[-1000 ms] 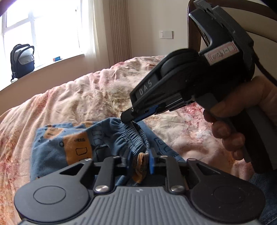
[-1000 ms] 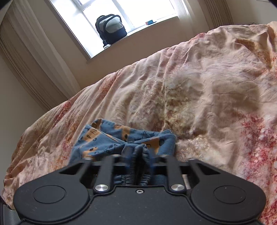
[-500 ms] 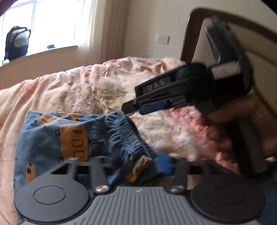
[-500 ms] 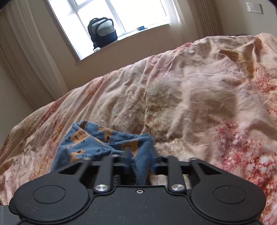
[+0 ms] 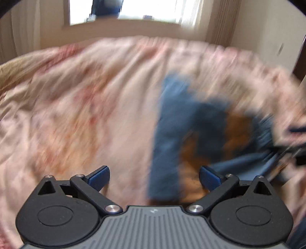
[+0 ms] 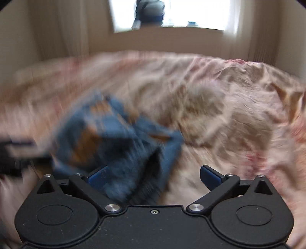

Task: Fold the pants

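Blue pants [image 5: 191, 124] with orange patches lie in a bunched heap on the bedspread [image 5: 86, 115]; both views are motion-blurred. My left gripper [image 5: 154, 175] has its jaws opening wide. The near end of the pants lies loose between them, toward the right pad, and neither pad presses on it. In the right wrist view the pants [image 6: 114, 138] sit left of centre. My right gripper [image 6: 154, 175] is also opening wide, with cloth lying against its left pad [image 6: 98, 175] but not clamped. Each gripper shows as a dark blur at the edge of the other's view: right gripper [image 5: 294, 145], left gripper [image 6: 13, 155].
The pink floral bedspread [image 6: 229, 115] is wrinkled and fills most of both views. Beyond the bed are a window [image 6: 200, 13] with a dark backpack [image 6: 149, 11] on the sill, curtains and a cream wall.
Both grippers have let go of the waistband and opened wide. The left gripper swung left, so the pants now lie to the right in its view. Both views rolled level.
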`<state>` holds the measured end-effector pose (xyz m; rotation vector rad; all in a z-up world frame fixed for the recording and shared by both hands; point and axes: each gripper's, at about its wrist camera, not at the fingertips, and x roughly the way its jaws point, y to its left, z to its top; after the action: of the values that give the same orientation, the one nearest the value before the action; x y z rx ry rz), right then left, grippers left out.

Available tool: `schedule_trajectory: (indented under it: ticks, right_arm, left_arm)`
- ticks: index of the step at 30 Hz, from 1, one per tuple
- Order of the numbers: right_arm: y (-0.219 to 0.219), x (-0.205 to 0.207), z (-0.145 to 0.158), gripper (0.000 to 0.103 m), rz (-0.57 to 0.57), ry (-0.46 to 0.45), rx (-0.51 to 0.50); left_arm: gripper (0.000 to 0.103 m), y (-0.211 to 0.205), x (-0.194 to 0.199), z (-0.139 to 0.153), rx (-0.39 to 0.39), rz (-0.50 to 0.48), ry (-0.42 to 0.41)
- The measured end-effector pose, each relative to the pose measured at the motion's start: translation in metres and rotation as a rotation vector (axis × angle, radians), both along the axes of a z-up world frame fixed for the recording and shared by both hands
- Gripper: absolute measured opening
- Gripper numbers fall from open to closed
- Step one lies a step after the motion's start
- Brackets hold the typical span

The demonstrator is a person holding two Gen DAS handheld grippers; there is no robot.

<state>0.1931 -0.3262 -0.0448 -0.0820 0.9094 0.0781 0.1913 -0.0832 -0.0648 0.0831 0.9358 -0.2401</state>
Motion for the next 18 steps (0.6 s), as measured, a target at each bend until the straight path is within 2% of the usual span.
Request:
schedule_trajectory:
  ticks: [2,6,9,13,15,16,17,18]
  right_arm:
    - [0.0,-0.001,-0.001,0.102,0.009,0.022,-0.01]
    - [0.003,-0.009,0.005,0.102,0.038,0.04,-0.084]
    - [0.003,-0.025,0.021,0.102,0.056,-0.031,-0.102]
    - [0.005,-0.018,0.034,0.102,-0.005,-0.208,0.012]
    - [0.013,-0.003,0.028,0.102,0.035,-0.225,0.094]
    - [0.017,0.007,0.022,0.102,0.048,-0.207,0.113]
    - [0.02,0.015,0.013,0.1,0.025,-0.184,0.103]
    - [0.021,0.023,0.001,0.102,-0.009,-0.143,0.063]
  left_arm:
    - [0.102,0.01,-0.009,-0.002,-0.031,-0.018,-0.034]
    - [0.102,0.017,-0.017,0.004,0.01,-0.042,-0.019]
    - [0.103,0.017,-0.019,0.019,-0.031,-0.021,-0.037]
    - [0.103,-0.006,-0.002,0.038,-0.135,-0.056,-0.145]
    - [0.103,-0.024,0.017,0.039,-0.146,-0.089,-0.184]
    - [0.1,-0.033,0.029,0.037,-0.132,-0.095,-0.191]
    - [0.103,-0.041,0.043,0.032,-0.091,-0.072,-0.182]
    - [0.103,-0.049,0.059,0.024,-0.046,-0.064,-0.156]
